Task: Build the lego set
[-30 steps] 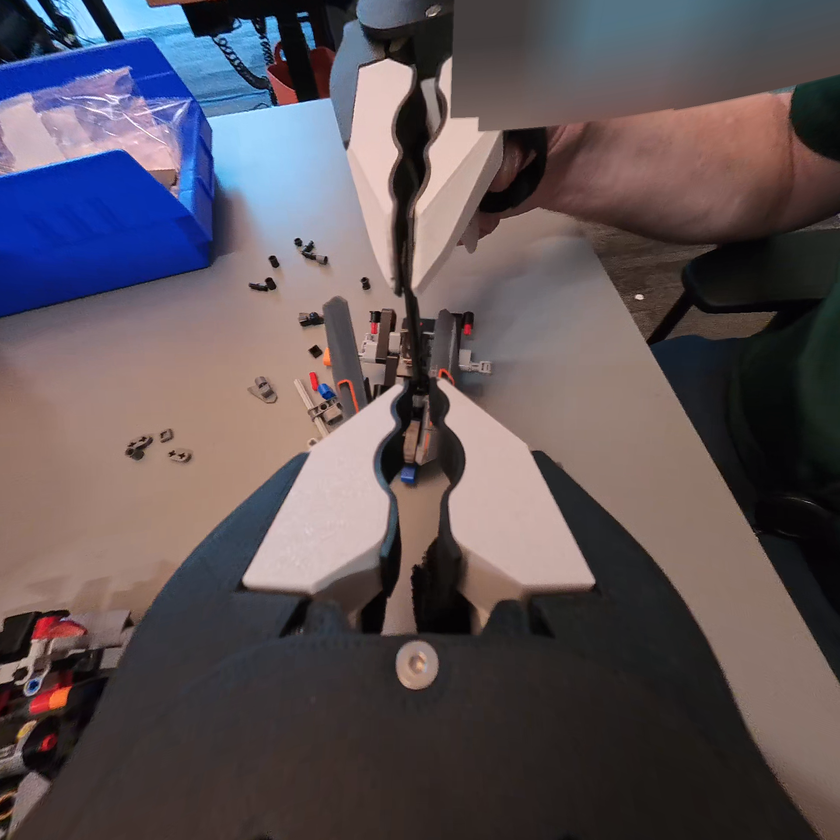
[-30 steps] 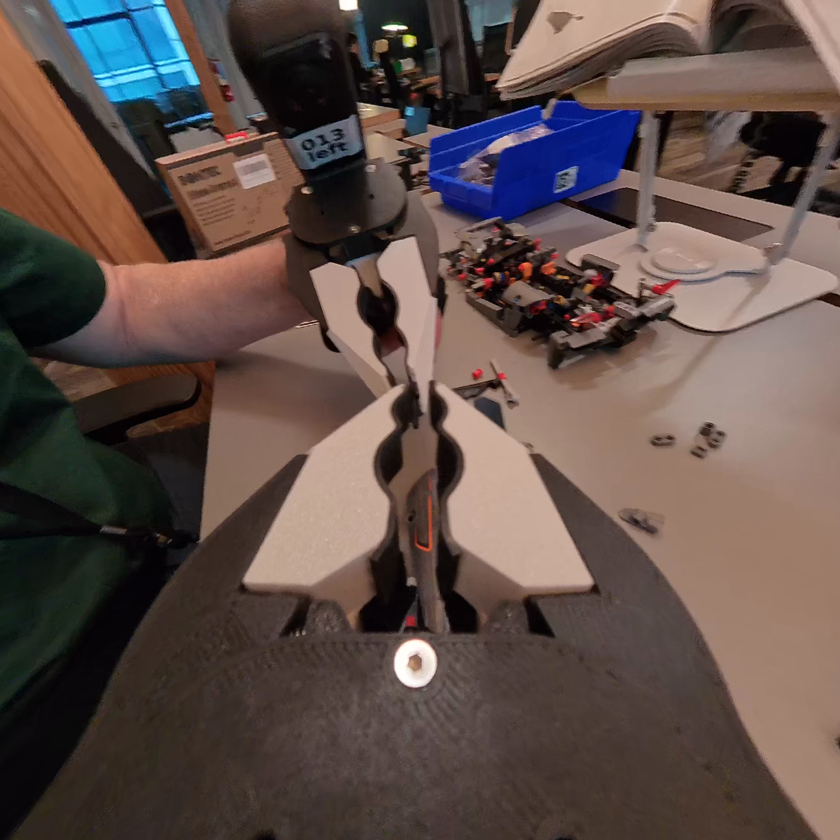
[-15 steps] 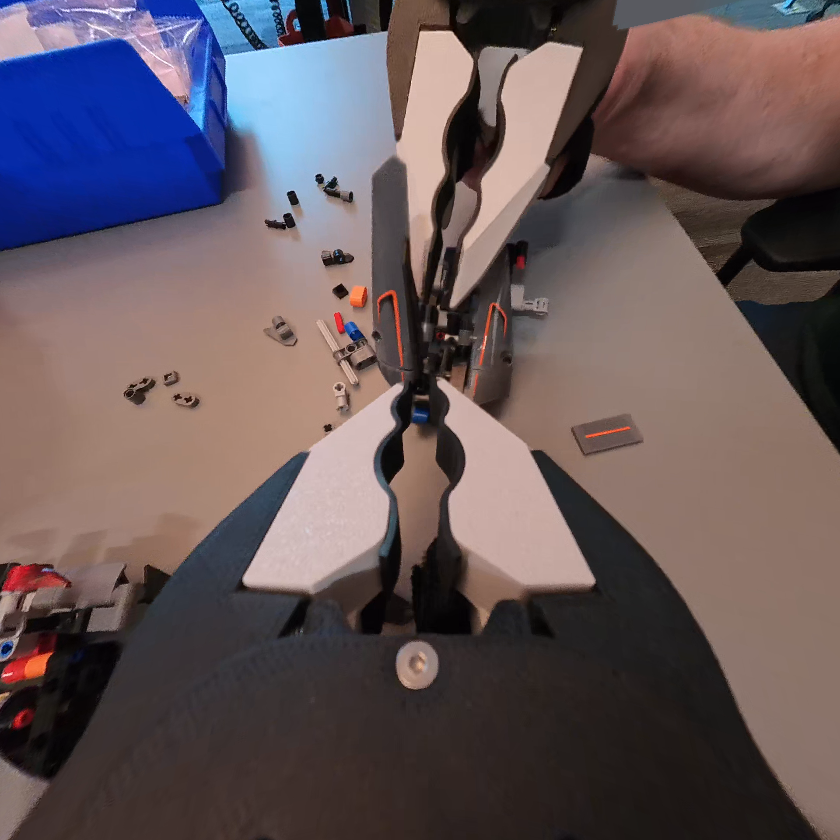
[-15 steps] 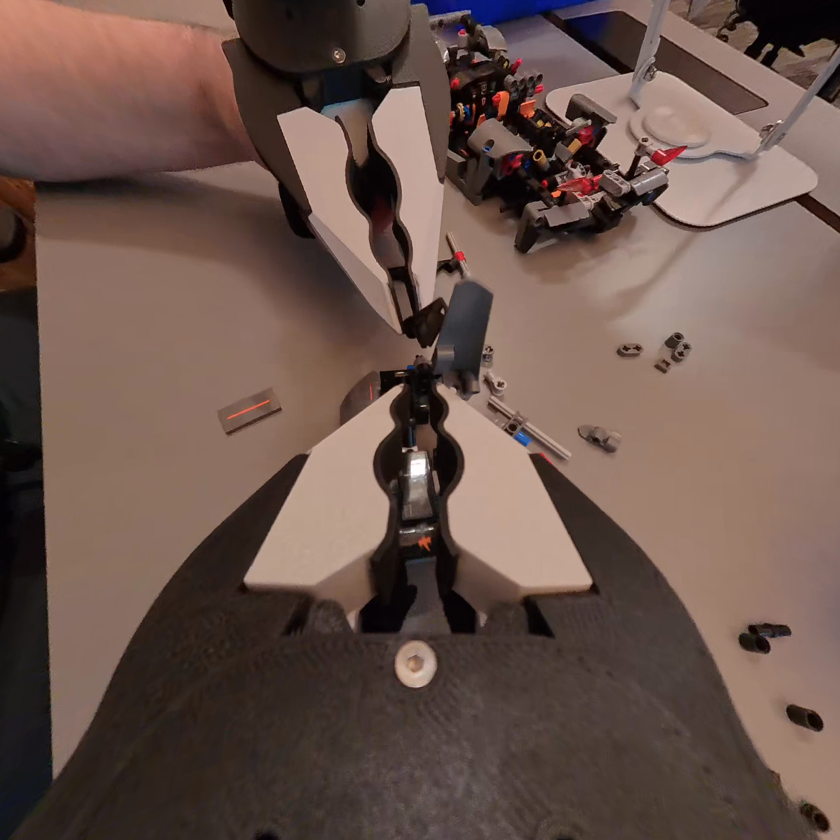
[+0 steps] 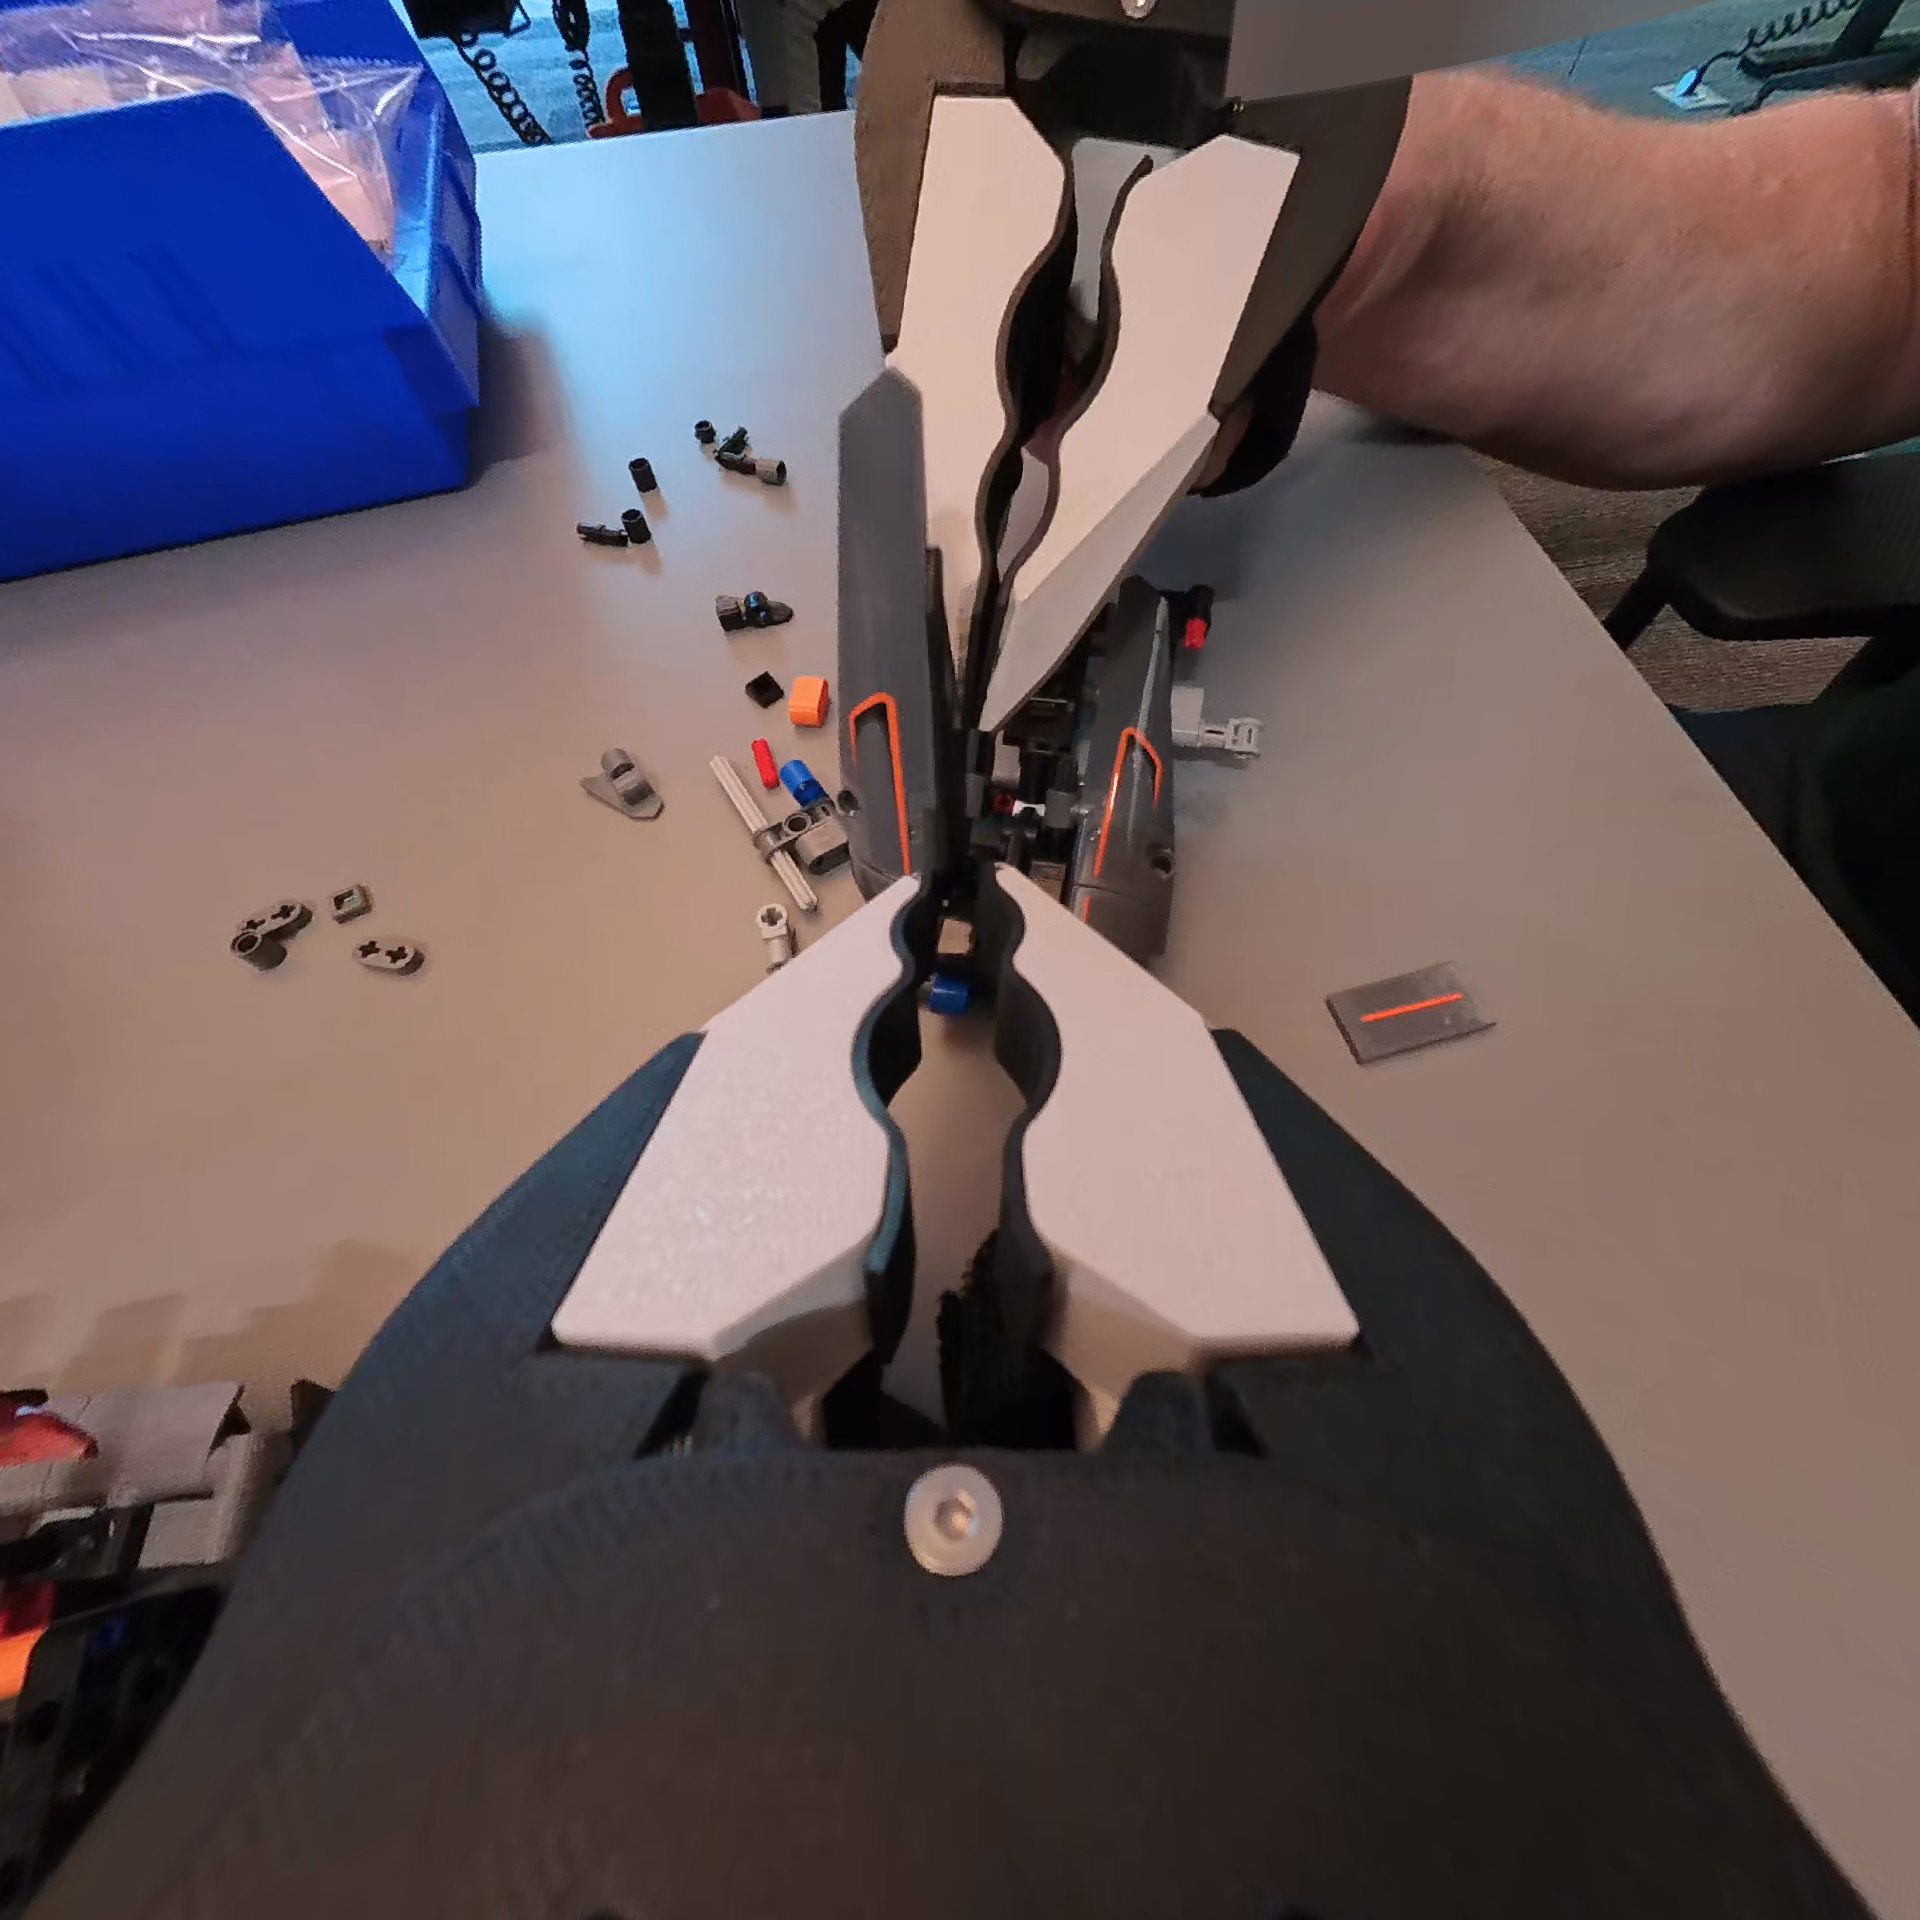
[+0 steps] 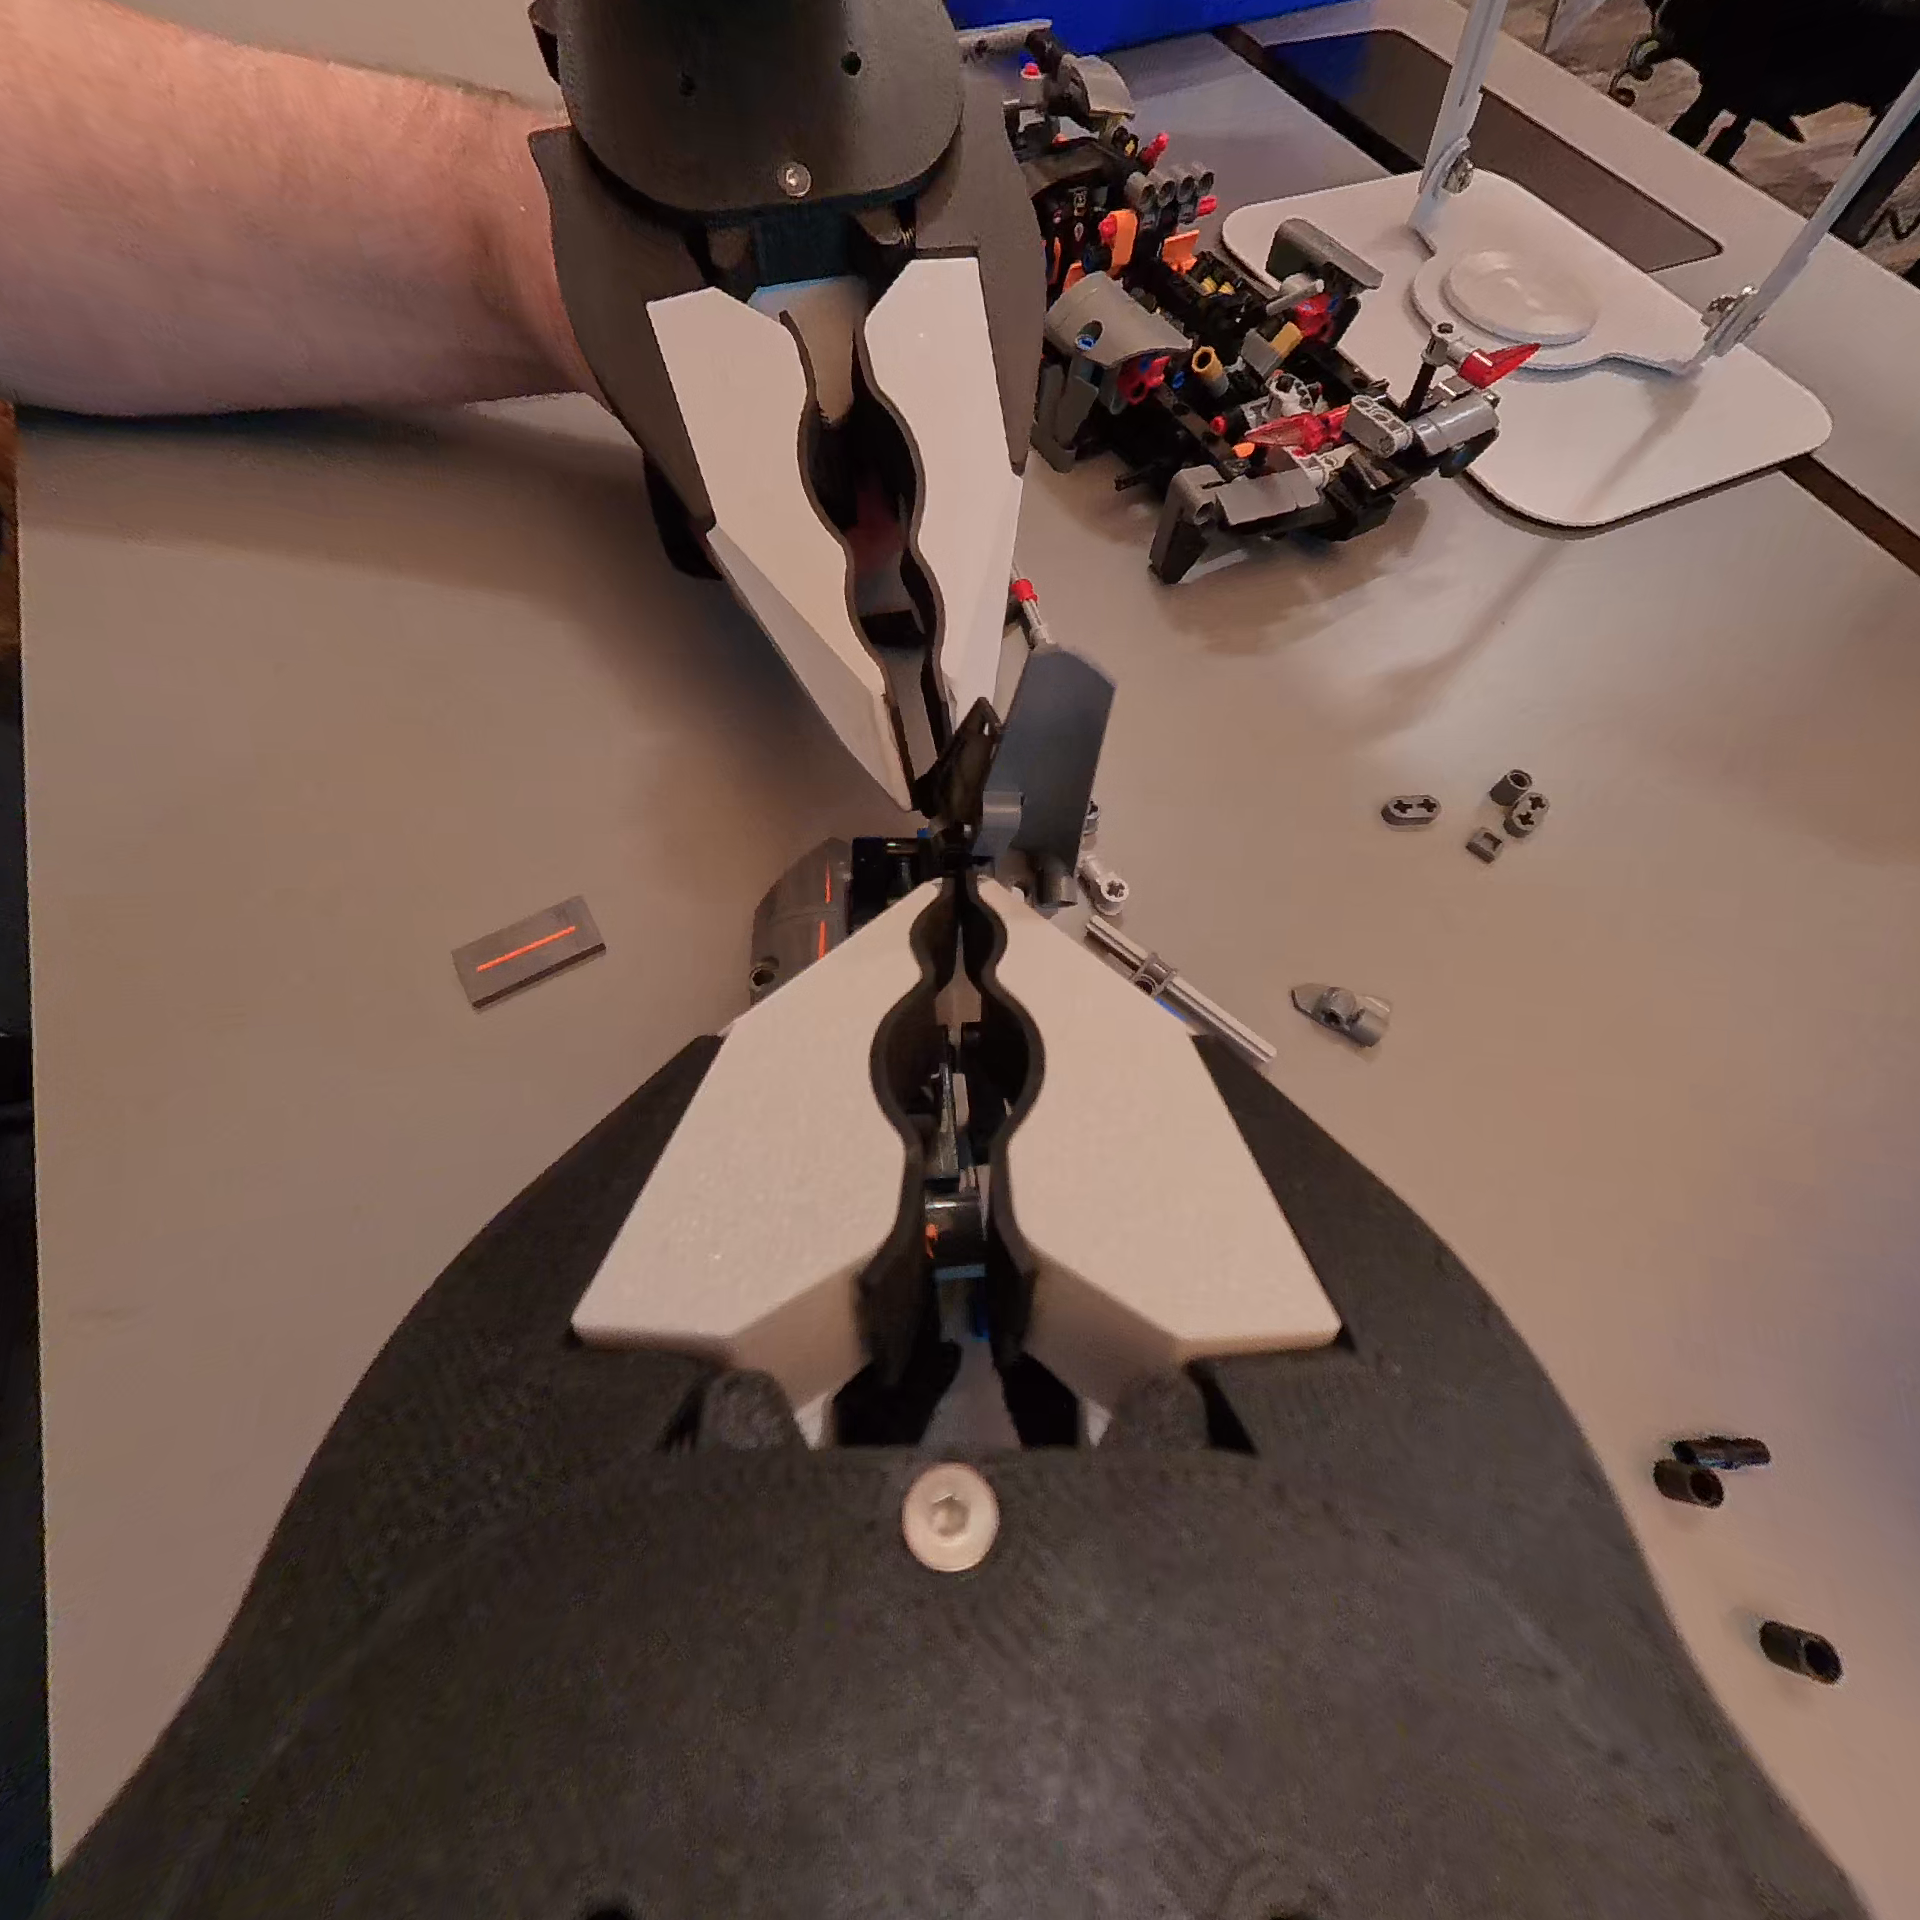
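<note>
A small lego sub-assembly of dark grey panels with orange trim (image 5: 883, 748) hangs between both grippers just above the grey table (image 5: 1455, 1351). My left gripper (image 5: 961, 899) is shut on its near end, with a blue pin (image 5: 948, 994) showing between the fingers. My right gripper (image 5: 977, 717) comes in from above and is shut on the middle of the assembly. In the right wrist view, my right gripper (image 6: 961, 883) grips the assembly's black core, one grey panel (image 6: 1049, 758) sticks up to the right, and the left gripper (image 6: 925, 800) pinches a black part on top.
A blue bin (image 5: 187, 312) stands at the back left. Loose small parts (image 5: 769, 790) lie left of the assembly. A grey tile with an orange line (image 5: 1408, 1010) lies to the right. A larger car chassis build (image 6: 1247, 395) and a white stand base (image 6: 1621, 416) sit farther off. Less than 4 cm separates the two grippers' tips. It is some 20 cm from my left tips to the larger car chassis build (image 6: 1247, 395).
Both grippers have come down closer to the table with the assembly, which has turned so that its grey panels point lengthwise. The grey tile has come into view. Both stay shut.
</note>
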`<state>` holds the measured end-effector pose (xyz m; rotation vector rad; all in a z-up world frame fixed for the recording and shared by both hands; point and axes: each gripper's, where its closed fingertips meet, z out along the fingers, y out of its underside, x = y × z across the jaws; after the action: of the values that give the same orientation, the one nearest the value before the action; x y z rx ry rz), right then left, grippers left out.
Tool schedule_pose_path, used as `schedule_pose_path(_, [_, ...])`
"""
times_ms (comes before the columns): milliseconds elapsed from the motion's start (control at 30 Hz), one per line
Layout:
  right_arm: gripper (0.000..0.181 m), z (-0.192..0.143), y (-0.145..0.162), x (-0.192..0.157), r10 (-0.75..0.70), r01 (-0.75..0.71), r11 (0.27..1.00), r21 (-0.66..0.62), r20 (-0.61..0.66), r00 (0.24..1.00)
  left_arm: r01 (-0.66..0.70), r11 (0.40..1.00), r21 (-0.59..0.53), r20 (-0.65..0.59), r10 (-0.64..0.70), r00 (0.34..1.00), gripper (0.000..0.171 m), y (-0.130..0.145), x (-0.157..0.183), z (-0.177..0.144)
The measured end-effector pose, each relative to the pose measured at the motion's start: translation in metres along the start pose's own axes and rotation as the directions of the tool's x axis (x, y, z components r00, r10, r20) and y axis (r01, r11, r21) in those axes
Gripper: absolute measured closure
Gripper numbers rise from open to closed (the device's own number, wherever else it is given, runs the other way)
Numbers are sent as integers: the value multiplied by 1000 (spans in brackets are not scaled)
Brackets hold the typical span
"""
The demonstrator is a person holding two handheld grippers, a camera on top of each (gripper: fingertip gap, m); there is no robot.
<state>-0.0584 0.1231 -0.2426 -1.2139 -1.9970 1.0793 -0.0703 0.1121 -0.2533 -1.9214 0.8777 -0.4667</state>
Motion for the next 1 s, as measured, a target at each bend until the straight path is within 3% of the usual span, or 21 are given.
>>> schedule_pose_path(1000, [181,0,-1,4,17,-17,1000,15,17,1000,22,1000,-5,-125,-23,992,167,0,-5,2])
